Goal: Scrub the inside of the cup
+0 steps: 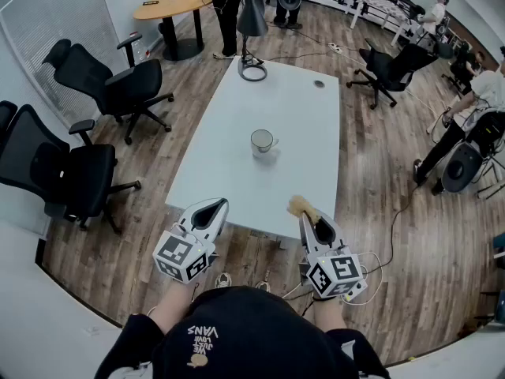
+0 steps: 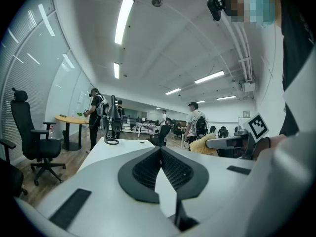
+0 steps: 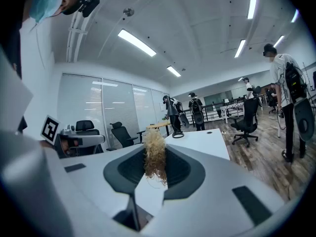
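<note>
While the cup [image 1: 262,141] stands untouched mid-tabletop [image 1: 300,101], step: approach.
Left fingers [image 2: 143,169]: pressed together, empty.
Right fingers [image 3: 177,169]: pinching scrubber [image 3: 154,154].
Next: steady cup, insert scrubber.

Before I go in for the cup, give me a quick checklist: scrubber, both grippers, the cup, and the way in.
1. Scrubber held: ok. The right gripper is shut on the yellowish fibre scrubber, which sticks out past the jaw tips.
2. Left gripper ready to steady the cup: not ok. Its jaws are shut and empty, so open them first.
3. Cup upright: ok. It stands alone mid-table, mouth up, handle toward the head view's right.
4. Way in: ok. Only bare table shows between the grippers and the cup.
5. Inside of the cup: cannot tell, too small to see.
</note>
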Demonstrator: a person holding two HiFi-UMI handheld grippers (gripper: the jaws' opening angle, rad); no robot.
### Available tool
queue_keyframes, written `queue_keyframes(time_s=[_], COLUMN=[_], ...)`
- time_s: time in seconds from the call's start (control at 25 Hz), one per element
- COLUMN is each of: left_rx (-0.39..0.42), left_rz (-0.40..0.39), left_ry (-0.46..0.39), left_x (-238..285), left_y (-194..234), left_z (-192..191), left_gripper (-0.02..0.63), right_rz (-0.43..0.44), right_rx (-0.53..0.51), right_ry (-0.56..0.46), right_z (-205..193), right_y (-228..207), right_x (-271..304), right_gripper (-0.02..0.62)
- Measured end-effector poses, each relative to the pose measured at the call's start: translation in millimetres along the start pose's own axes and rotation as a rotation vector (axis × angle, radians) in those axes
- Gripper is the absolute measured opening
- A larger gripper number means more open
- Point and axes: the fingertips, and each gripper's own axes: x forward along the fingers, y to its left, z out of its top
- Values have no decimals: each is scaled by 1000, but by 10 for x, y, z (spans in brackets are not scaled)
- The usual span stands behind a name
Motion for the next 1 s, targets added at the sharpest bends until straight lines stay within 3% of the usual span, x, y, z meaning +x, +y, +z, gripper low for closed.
queue_keyframes(time_s=[0.48,1.0], left_rx=[-20,-34], left_rz=[-21,33], left_ry=[-7,-28], left_x=[9,92], left_y=[-69,-284], left_z=[-5,-52], left_gripper=[11,11], right_rz=[23,79], right_rx=[14,41], right_ry=[-7,5], right_z=[-4,-17], right_y=[16,-217], right_x=[-2,-118], right_gripper=[92,92])
